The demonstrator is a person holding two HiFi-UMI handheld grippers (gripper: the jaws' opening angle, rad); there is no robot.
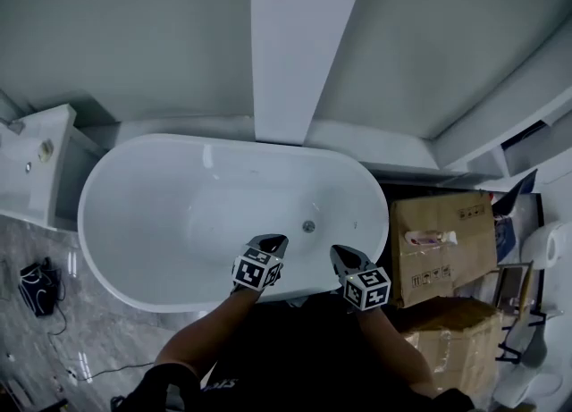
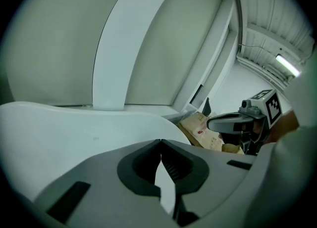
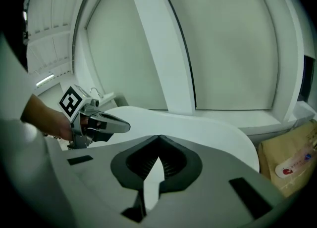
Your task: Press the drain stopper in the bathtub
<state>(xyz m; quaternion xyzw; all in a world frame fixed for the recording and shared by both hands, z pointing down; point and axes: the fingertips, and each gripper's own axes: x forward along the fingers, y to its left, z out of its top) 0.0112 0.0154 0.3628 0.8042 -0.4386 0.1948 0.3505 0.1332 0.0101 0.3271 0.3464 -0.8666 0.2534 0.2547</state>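
A white oval bathtub (image 1: pixel 223 140) lies below me, with its small round metal drain stopper (image 1: pixel 308 225) on the tub floor near the right end. Both grippers hover over the near rim, apart from the stopper. My left gripper (image 1: pixel 273 242) is just left of and nearer than the stopper, my right gripper (image 1: pixel 338 252) just right of it. In the left gripper view the left gripper (image 2: pixel 161 141) has its jaw tips together and holds nothing, above the tub rim (image 2: pixel 74 123). In the right gripper view the right gripper (image 3: pixel 159 137) is likewise shut and empty. The stopper is hidden in both gripper views.
A white pillar (image 1: pixel 295 44) rises behind the tub. Cardboard boxes (image 1: pixel 442 245) are stacked close to the tub's right end. A white basin unit (image 1: pixel 36 160) stands at the left, and a black item with a cable (image 1: pixel 36 285) lies on the grey floor.
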